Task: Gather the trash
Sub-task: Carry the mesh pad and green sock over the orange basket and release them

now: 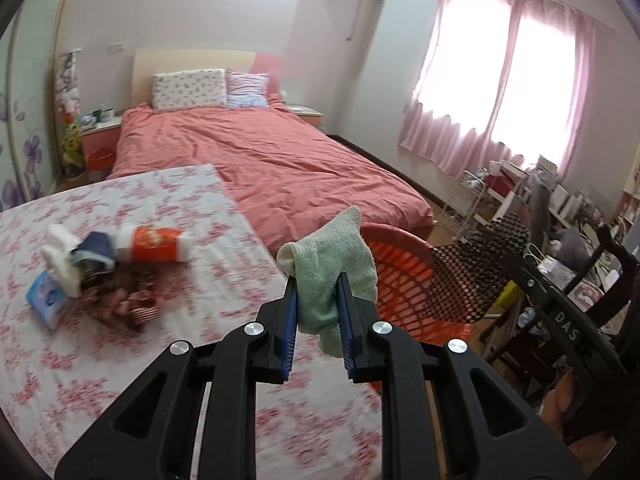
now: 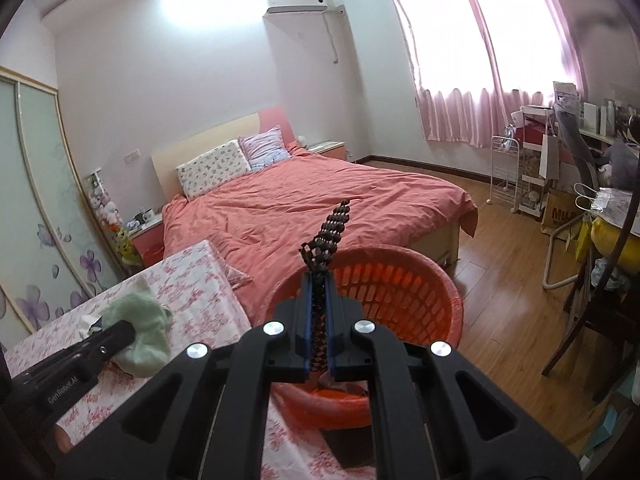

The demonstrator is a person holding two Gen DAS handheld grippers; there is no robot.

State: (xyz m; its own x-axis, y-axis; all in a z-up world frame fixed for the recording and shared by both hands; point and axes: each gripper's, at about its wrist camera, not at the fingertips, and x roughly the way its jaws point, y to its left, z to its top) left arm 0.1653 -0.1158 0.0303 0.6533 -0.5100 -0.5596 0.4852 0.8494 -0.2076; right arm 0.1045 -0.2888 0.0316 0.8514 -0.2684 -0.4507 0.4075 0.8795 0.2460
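Bedroom scene, w/ a floral-cloth table (image 1: pixel 120 360) at the foot of a pink bed (image 1: pixel 260 152). Left gripper (image 1: pixel 318 288) was pinching a pale green sock (image 1: pixel 332 268) btw its blue pads, jaws pressed onto the cloth, most of the sock sticking up past the tips and a bit hanging below. It sat above the table's edge, just beside the orange basket (image 1: pixel 400 272), which was right behind it in the left wrist view. Right gripper (image 2: pixel 318 284) was clamped tight on a black mesh piece (image 2: pixel 330 232), which ran down btw the pads and poked up past the tips, over the basket's rim (image 2: pixel 400 258) in its own cam. From the left cam the mesh (image 1: pixel 468 276) spread out wide over the basket's far side. Rest of the trash pile (image 1: pixel 100 264) (red-white wrapper, blue pack, crumpled bits) was still on the table, well apart from both grippers, off to the left. Pink curtains (image 1: pixel 500 92) on the window, cluttered desk (image 1: pixel 568 232) on the right.
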